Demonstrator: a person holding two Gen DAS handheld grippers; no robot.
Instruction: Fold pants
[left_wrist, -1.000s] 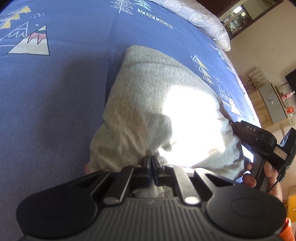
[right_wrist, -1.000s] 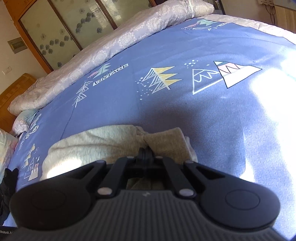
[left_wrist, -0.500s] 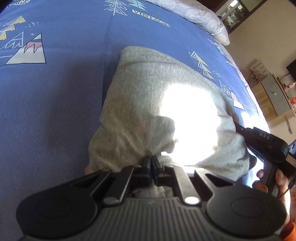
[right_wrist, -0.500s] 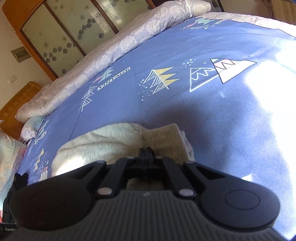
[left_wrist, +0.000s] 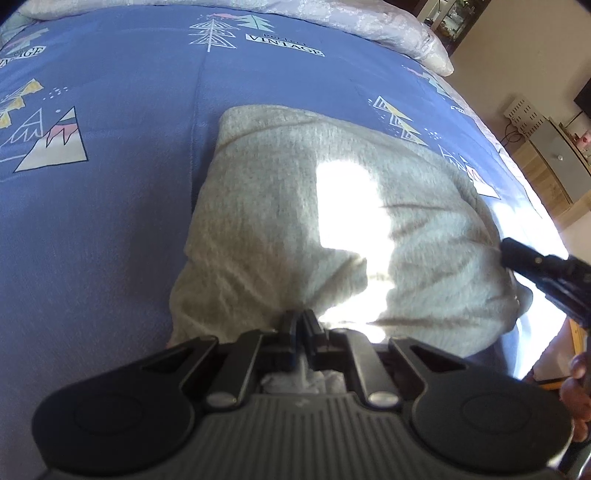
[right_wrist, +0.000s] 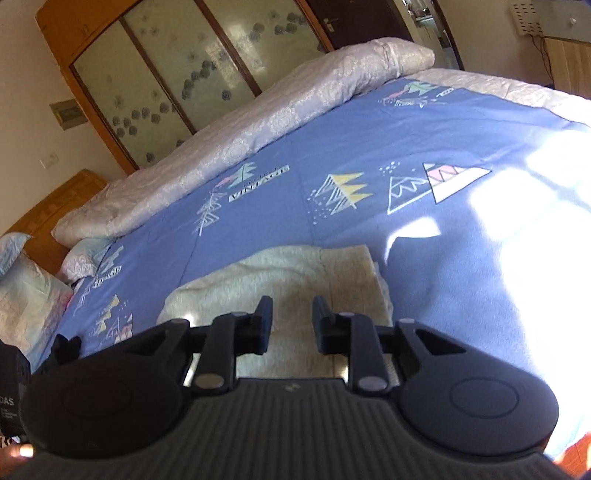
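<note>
**Pants folded on bed, one hand-held gripper clamped, one released**

Pants (left_wrist: 332, 221): grey knit, lying in a folded bundle on the blue printed bedspread (left_wrist: 103, 229), toward the near edge of the bed. Seen again from the right wrist view (right_wrist: 295, 280) as a pale, compact stack with a ribbed band on its right-hand part. Bright patch of sunlight across the middle of the fabric; creases running toward the near edge.

Left hand-held gripper (left_wrist: 302, 326): fingers drawn together, pinched on the near edge of the pants, a tuft of cloth visible between them and behind them toward the body of the tool.

Right hand-held gripper (right_wrist: 291, 321): fingers spread apart with a clear gap, nothing between them; positioned over the near edge of the folded stack. Contact with the cloth not determinable from this angle. Same tool noted at the right border of the left wrist view (left_wrist: 546, 273), its dark tip at the right-hand edge of the pants, part of the holding hand (left_wrist: 578, 391) visible below it.

Surroundings: pale quilt (right_wrist: 240, 136) rolled along the far side of the bed; wooden wardrobe with frosted patterned doors (right_wrist: 177, 70) beyond it; pillow (right_wrist: 26, 295) at far left. Strong sunlight on the bedspread to the right of the stack.
</note>
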